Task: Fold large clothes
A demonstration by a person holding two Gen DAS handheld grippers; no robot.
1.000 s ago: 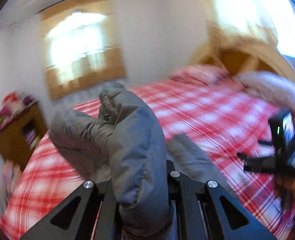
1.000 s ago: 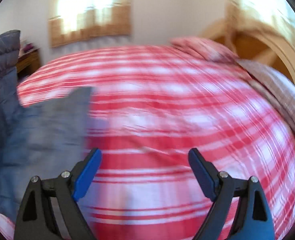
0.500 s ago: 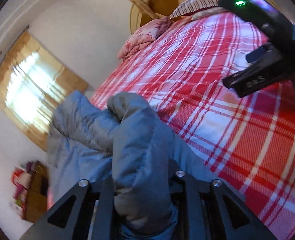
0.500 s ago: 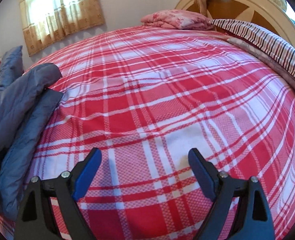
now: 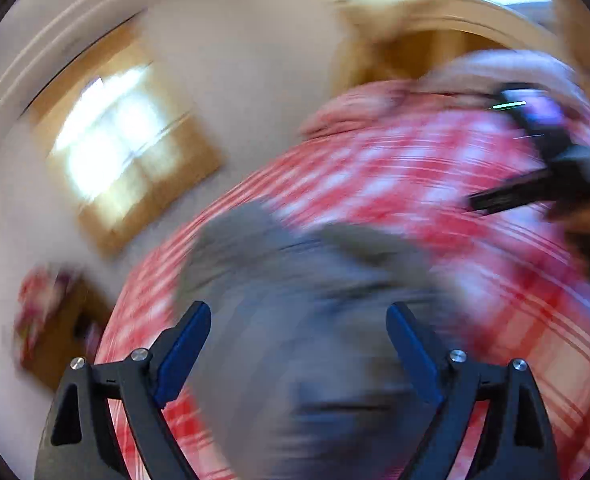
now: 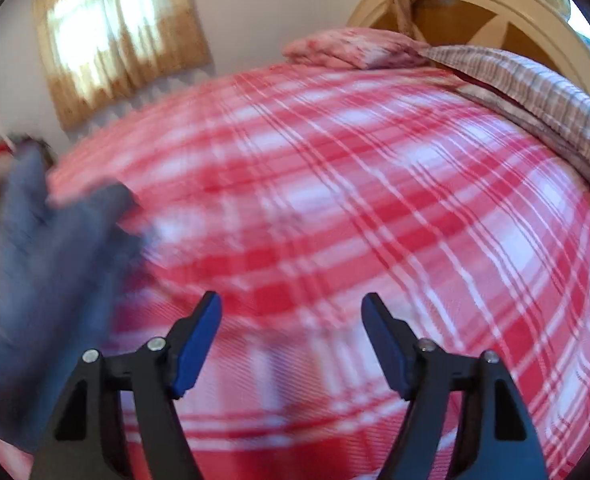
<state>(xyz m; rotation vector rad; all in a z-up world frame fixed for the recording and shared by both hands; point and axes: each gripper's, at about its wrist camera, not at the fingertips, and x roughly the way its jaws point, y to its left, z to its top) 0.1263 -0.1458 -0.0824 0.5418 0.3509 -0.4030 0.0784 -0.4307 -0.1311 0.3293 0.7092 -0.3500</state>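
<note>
In the left wrist view, far on the left, a brown wooden side cabinet (image 5: pixel 55 344) stands by the bed. Red and pink things sit on top of it, too blurry to name. Above it hangs a window with tan curtains (image 5: pixel 127 148).

Next comes the puffy grey-blue padded jacket (image 5: pixel 315 312). It lies on the bed with the red and white checked cover (image 5: pixel 475 280), on the left side of the bed, near the edge. It looks soft and thick, with rounded lumps. It is very blurry, so which way its long side runs is hard to tell; it seems to stretch from near the tool up toward the window.

The left tool (image 5: pixel 298 340) has black arms and blue pads. Its jaws have just been opening and now stand wide apart. The jacket lies under and between them, but the pads do not press on it.

On the right, the right tool (image 5: pixel 535 168) shows as a black blur over the bed, with a hand behind it.

In the right wrist view, the jacket (image 6: pixel 47 272) is at the left edge. The right tool (image 6: pixel 291 332) has jaws that have just been closing a little, but they are still apart, with only the checked cover (image 6: pixel 375 200) below them. At the top sit a pink pillow (image 6: pixel 351 46), a striped blanket (image 6: pixel 535 92) and a curved wooden headboard (image 6: pixel 475 8).
</note>
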